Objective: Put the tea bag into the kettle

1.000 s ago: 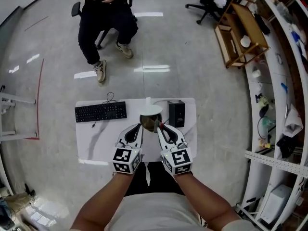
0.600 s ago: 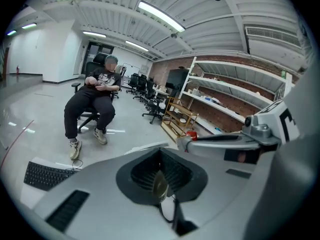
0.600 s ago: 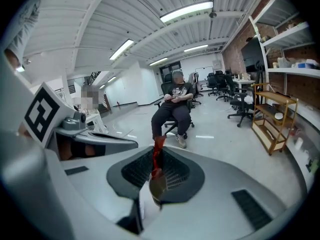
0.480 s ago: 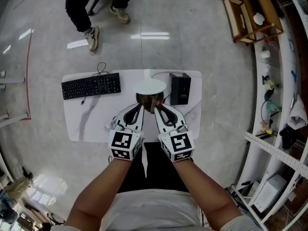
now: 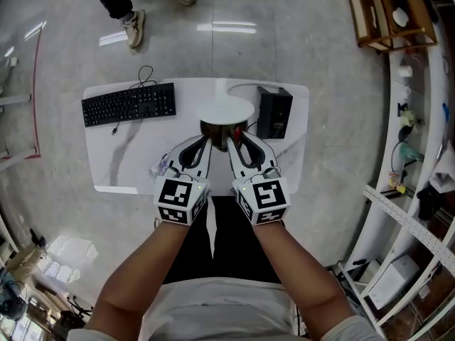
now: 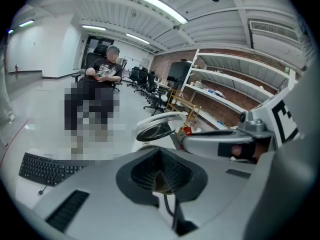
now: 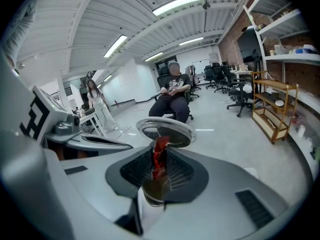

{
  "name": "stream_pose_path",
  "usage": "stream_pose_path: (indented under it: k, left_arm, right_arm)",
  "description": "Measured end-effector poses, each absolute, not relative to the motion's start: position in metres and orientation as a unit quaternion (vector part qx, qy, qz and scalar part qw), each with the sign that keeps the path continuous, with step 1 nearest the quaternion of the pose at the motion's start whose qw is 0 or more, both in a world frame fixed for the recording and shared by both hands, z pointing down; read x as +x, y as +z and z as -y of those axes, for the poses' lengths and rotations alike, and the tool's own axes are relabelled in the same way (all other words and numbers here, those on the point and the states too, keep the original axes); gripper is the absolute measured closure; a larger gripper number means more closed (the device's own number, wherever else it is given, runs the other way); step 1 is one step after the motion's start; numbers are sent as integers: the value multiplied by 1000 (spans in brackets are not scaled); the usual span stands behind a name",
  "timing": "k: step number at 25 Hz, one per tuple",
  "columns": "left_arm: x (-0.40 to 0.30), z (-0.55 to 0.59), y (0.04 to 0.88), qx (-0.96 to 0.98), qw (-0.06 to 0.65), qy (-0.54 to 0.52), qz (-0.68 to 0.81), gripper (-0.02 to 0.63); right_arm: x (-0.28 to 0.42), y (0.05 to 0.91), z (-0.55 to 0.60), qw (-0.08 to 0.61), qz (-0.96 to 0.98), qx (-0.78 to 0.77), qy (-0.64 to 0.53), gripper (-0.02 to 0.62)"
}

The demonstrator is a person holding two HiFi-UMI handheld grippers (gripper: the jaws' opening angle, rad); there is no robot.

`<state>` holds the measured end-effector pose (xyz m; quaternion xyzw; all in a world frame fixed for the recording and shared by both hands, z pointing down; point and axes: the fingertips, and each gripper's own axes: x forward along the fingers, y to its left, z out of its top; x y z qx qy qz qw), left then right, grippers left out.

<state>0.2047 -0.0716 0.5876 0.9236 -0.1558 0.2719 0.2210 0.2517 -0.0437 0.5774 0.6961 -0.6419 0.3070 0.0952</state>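
Both tongs have come lower since the earlier frame, closing on the kettle (image 5: 222, 132), and the right pair has just been easing apart. A white worktop (image 5: 114, 169) fills the middle of the head view. On it a black keyboard (image 5: 128, 104) lies at the left and a black box (image 5: 274, 112) stands at the right. The kettle sits between them with its round lid (image 5: 225, 110) tipped open. The left tongs (image 5: 208, 142) point at the kettle's near side, jaws together with nothing gripped. The right tongs (image 5: 234, 138) sit just beside them, narrowly clamped on the red tea bag (image 7: 159, 154). It stands upright directly above the kettle's open mouth.
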Motion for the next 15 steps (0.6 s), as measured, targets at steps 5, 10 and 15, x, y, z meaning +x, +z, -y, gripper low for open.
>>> stream_pose_path:
  k: [5, 10, 15]
  left_arm:
    - [203, 70, 592, 921, 227, 276, 156, 598]
    - [203, 71, 593, 920, 230, 275, 157, 598]
    - [203, 74, 595, 920, 232, 274, 157, 598]
  right_arm:
    - [251, 582, 46, 95, 643, 692, 313, 502]
    - [249, 583, 45, 94, 645, 691, 313, 489]
    - [249, 586, 47, 94, 644, 691, 315, 479]
